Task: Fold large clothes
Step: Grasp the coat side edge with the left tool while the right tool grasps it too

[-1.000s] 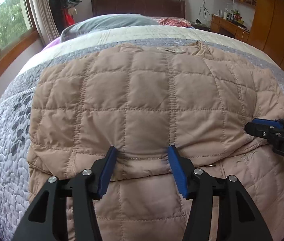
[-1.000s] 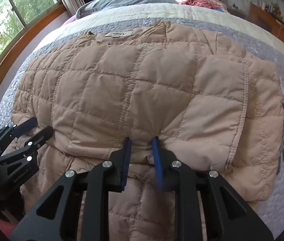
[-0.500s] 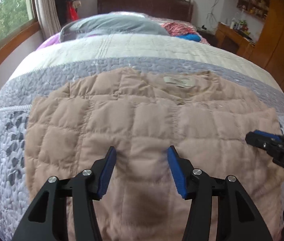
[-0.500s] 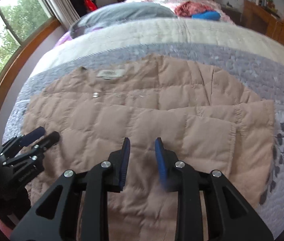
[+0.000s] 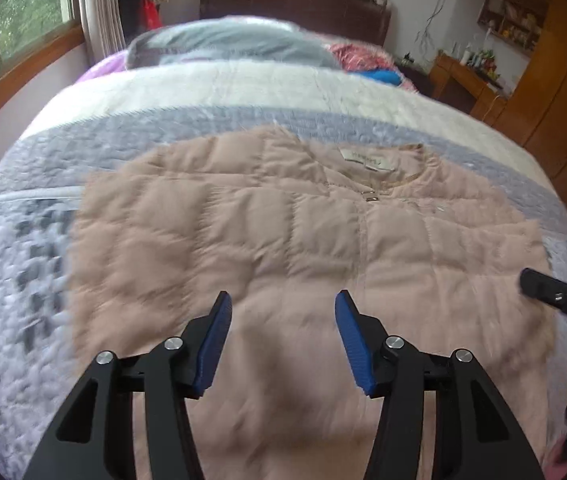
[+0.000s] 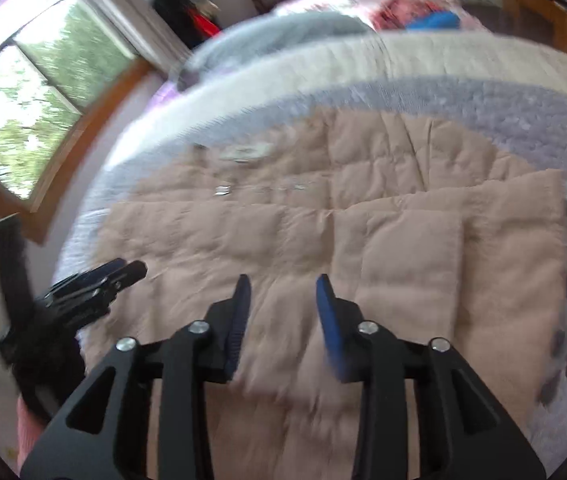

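The folded quilted jacket (image 5: 303,240) lies crosswise below both tongs, left gripper (image 5: 283,320) open and empty, right gripper (image 6: 281,304) opening, nothing between.

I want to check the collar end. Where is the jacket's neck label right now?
In the left wrist view the white neck label lies at the far edge of the pink quilted jacket, right of centre, just beyond the small metal clasp and beside the grey quilt band.
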